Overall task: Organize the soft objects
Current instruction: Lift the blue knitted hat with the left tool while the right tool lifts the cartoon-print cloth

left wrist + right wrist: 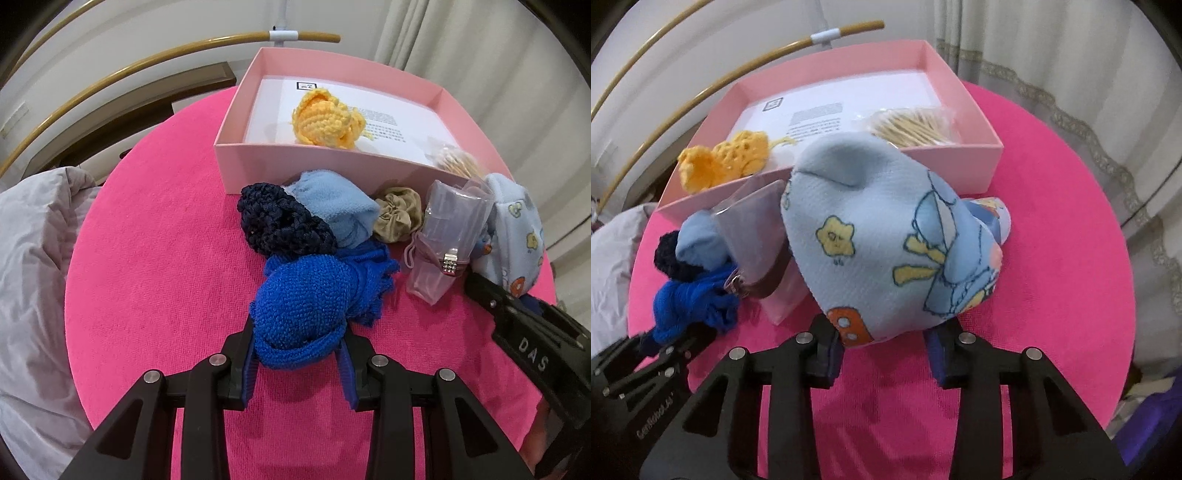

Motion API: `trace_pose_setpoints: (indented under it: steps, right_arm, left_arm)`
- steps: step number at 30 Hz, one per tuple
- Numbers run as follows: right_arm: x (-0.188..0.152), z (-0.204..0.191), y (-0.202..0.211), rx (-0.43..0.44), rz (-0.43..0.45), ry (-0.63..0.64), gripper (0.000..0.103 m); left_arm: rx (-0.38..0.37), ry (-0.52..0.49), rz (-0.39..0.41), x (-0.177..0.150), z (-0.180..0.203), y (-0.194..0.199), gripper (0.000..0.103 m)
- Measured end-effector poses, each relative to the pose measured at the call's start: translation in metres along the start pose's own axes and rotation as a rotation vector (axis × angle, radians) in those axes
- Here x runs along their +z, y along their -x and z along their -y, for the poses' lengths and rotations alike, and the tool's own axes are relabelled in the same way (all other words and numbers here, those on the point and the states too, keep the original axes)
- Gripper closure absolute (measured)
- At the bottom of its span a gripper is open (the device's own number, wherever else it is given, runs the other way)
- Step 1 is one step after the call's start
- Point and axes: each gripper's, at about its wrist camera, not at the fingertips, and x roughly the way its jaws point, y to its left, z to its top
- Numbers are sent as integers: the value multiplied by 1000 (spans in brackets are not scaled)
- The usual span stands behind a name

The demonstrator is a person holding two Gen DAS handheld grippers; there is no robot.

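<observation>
My left gripper (297, 363) is shut on a royal-blue knitted piece (310, 306) lying on the pink round table (155, 280). My right gripper (884, 349) is shut on a pale blue cartoon-print cloth item (886, 236), seen at the right edge of the left wrist view (517, 236). A pink box (314, 162) behind them holds a yellow crochet piece (327, 118) and a bag of cotton swabs (912, 127). A navy crochet piece (280, 225), a light blue fleece (340, 210) and a beige scrunchie (397, 214) lie in front of the box.
A clear plastic packet with a hair tie (447, 236) lies between the two grippers. A grey quilt (33, 280) lies left of the table. Curved wooden rails (110, 77) and curtains (1071, 74) stand behind.
</observation>
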Motion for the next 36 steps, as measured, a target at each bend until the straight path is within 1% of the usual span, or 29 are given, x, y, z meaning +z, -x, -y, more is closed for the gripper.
trace_pose_setpoints:
  steps: [5, 8, 13, 18, 27, 31, 36]
  right_arm:
    - [-6, 0, 14, 3, 33, 7, 73]
    - [-11, 3, 22, -4, 44, 5, 73]
    - [-18, 9, 34, 12, 50, -17, 74]
    - [-25, 11, 50, 13, 83, -20, 74]
    - [-37, 9, 85, 16, 160, -15, 74]
    - [-41, 8, 98, 32, 192, -20, 74]
    - [-47, 8, 123, 35, 253, -21, 74]
  left_arm:
    - [2, 9, 6, -1, 1, 5, 70]
    - [11, 10, 21, -3, 2, 11, 70]
    - [14, 3, 49, -9, 7, 24, 70]
    - [14, -3, 85, -15, 13, 42, 70]
    - [13, -32, 171, -32, 25, 84, 72]
    - [1, -44, 201, -40, 30, 102, 72]
    - [1, -57, 246, -51, 33, 129, 72]
